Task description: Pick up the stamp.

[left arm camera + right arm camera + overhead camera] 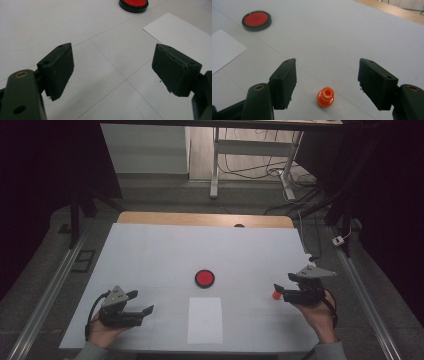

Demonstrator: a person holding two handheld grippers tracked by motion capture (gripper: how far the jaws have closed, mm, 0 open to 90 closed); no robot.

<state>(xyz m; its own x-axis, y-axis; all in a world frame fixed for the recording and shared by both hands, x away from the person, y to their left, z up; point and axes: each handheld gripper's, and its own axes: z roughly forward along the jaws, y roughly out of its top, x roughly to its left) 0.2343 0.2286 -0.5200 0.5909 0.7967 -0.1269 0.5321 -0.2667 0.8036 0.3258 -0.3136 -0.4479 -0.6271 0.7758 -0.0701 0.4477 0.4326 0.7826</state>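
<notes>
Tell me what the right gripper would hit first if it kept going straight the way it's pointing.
Most likely the small orange piece, which stands on the table between the open jaws of the right gripper. The red disc lies farther off to one side.

- The place looked like a lab or test room set up for recording.
- A plain white work board [150,255] lay over a wooden table [200,218], ruled in faint squares.
- Metal rails [47,295] ran along both sides of it on a grey floor.
- Loose cables [255,170] trailed under a bare metal-legged desk [216,165] behind.
- The surroundings were dark.
</notes>
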